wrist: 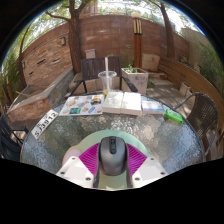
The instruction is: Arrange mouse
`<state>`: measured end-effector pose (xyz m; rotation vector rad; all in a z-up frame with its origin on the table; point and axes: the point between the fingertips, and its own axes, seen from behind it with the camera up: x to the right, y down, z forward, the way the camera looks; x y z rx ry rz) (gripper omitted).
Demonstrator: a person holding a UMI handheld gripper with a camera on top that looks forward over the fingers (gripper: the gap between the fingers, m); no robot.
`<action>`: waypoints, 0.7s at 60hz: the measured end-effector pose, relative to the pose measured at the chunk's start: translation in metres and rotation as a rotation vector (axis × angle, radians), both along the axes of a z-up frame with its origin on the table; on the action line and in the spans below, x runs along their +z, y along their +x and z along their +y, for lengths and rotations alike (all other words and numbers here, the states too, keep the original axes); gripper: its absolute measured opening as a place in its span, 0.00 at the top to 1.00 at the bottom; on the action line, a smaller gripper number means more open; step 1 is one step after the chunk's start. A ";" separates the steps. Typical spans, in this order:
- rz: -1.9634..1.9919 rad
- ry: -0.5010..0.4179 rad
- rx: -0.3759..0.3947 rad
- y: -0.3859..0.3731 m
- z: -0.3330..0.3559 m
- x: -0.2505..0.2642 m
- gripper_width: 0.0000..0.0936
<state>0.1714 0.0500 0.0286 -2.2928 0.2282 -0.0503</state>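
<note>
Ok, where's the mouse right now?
In the gripper view, the mouse sits between the fingers, held above the round glass table, nearer than the books.

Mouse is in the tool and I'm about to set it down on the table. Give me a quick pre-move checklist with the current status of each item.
1. Mouse sits between the fingers: ok.
2. Both pads press on its sides: ok, no gap shows at either side.
3. Mouse lined up straight along the tool: ok, wheel points ahead.
4. Bare table just ahead of the fingers: ok, nothing shows there.
5. Things further off, the white box, cup and papers, stand well beyond the fingers: ok.
6. Height of the mouse above the table: cannot tell from this view.
</note>
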 end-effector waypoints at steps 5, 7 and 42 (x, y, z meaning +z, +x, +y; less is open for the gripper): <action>0.039 -0.086 0.020 0.002 -0.016 -0.045 0.52; 0.044 -0.079 0.032 0.002 -0.018 -0.042 0.48; -0.124 0.113 0.049 -0.056 -0.187 0.173 0.09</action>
